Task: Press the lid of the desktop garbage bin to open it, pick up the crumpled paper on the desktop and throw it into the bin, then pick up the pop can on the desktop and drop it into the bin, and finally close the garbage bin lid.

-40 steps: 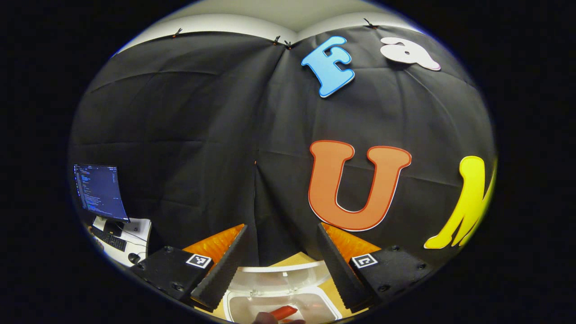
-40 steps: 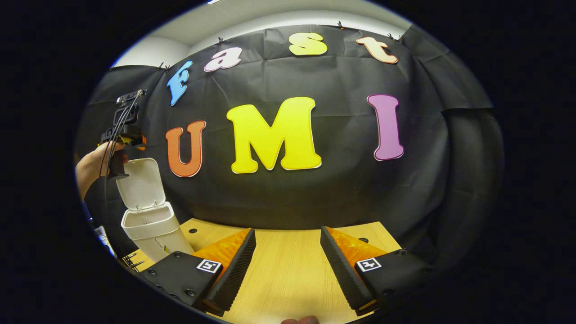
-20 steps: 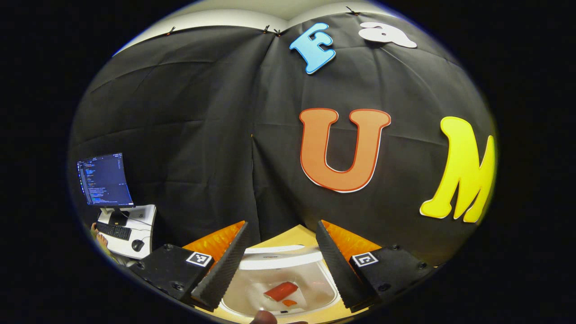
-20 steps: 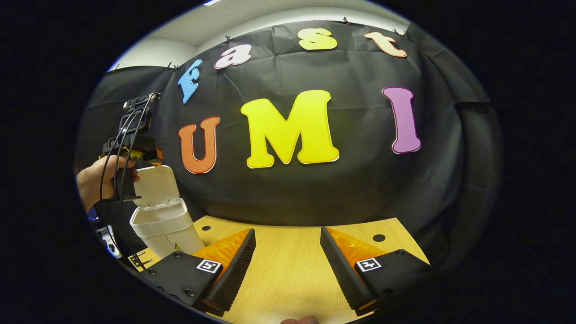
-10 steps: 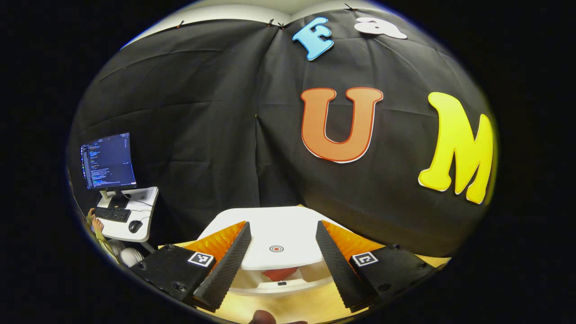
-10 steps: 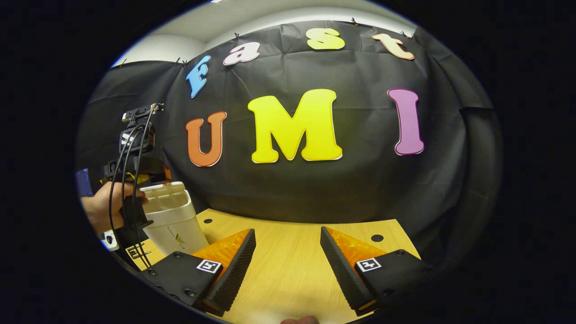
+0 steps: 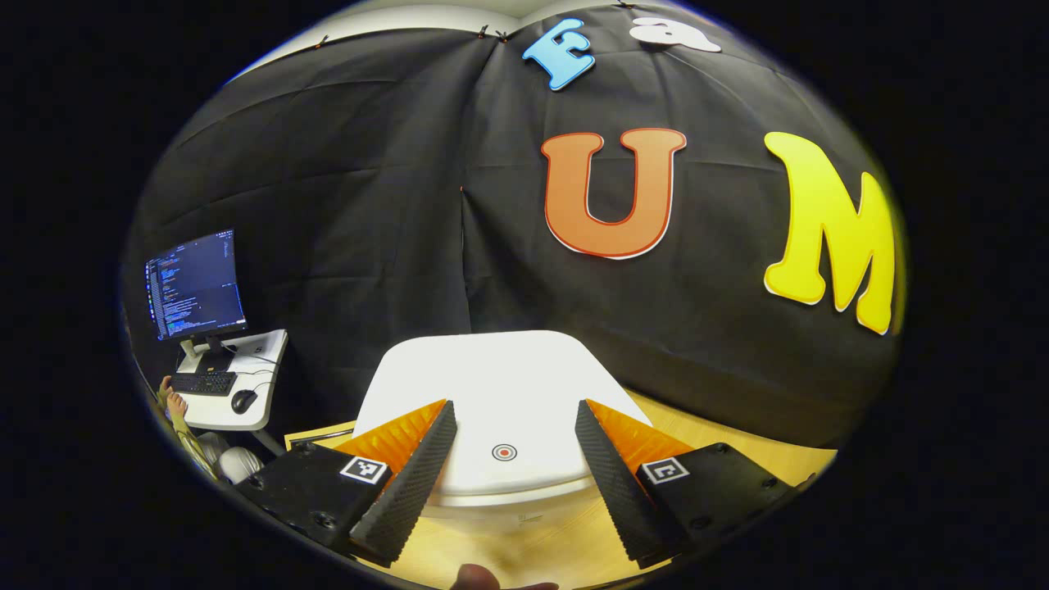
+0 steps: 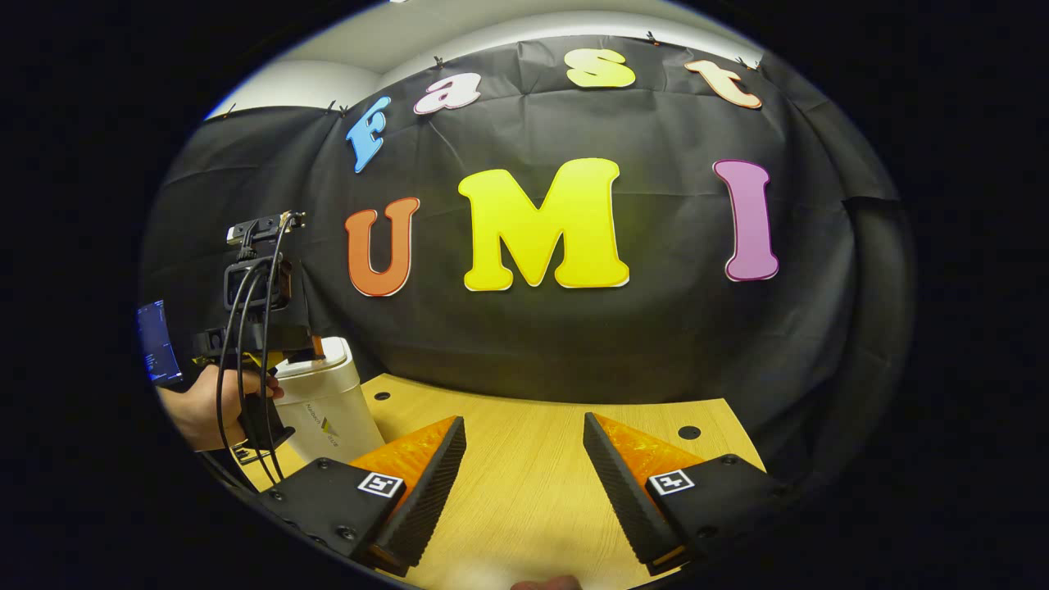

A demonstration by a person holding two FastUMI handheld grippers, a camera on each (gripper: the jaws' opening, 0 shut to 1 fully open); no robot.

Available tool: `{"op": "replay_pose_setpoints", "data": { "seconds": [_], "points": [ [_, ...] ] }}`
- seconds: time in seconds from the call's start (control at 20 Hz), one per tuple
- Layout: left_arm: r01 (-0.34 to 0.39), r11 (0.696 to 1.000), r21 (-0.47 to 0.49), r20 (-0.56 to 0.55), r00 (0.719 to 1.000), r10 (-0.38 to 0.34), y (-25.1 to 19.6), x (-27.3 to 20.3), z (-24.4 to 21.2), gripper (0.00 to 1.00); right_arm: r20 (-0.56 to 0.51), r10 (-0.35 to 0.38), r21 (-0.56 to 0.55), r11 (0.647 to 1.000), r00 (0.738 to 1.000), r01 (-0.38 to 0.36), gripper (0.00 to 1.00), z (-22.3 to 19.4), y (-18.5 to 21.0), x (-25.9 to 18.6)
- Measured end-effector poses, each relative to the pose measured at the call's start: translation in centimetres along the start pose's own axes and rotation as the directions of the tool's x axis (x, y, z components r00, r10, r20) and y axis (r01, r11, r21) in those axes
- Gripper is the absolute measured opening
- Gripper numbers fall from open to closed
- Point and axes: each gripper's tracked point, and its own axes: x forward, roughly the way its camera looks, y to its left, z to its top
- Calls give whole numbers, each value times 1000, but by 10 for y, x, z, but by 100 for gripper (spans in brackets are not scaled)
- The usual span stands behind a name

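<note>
Now the lid (image 7: pixel 500 393) lies flat over the bin (image 8: pixel 328 410); a second ago it stood tilted back and I could look down into the open mouth at a red can lying inside, and half a second ago it was halfway down. So the closing step looks all but done. My left gripper (image 7: pixel 504 455) is right over the lid, its jaws spread apart and gripping nothing, with the lid's little round target mark (image 7: pixel 504 451) sitting midway between them. Whether my fingertips are actually pressing on the lid or only hovering just above it, I can't quite tell from this angle.

From the right gripper view, the bin stands at the left end of the wooden desktop (image 8: pixel 524 483), lid down, and my left hand (image 8: pixel 209 406) holds its gripper body just beside and above it, cables trailing. My right gripper (image 8: pixel 524 459) hangs over bare desktop well apart from the bin, jaws open, nothing in them.

No paper and no can lie on the stretch of desktop I can see, which fits both being inside the bin. I judge the task nearly finished: what remains is to be sure the lid has latched, perhaps with one firm press, then lift my left gripper away without catching the lid edge.
</note>
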Motion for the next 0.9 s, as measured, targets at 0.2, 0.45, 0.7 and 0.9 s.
{"op": "replay_pose_setpoints", "data": {
  "seconds": [0.2, 0.45, 0.7, 0.9],
  "points": [
    [3, 1000, 11, -4, 1000, -3, 0, 2, -6, 96, -7, 11, 2, 1000, 1000, -11, 93, -2, 6, 4],
    [28, 999, 25, 54, 998, -29, -4, 2, -7, 96, -13, 26, -3, 1000, 1000, -26, 93, -4, 13, 7],
    [47, 999, 6, 119, 992, -47, -4, 1, 1, 96, 3, 24, -5, 1000, 1000, -24, 93, 3, 14, 8],
    [86, 996, -28, 148, 986, -81, 2, -4, 14, 95, 40, 16, -10, 1000, 999, -16, 93, 12, 11, 1]
  ]
}}
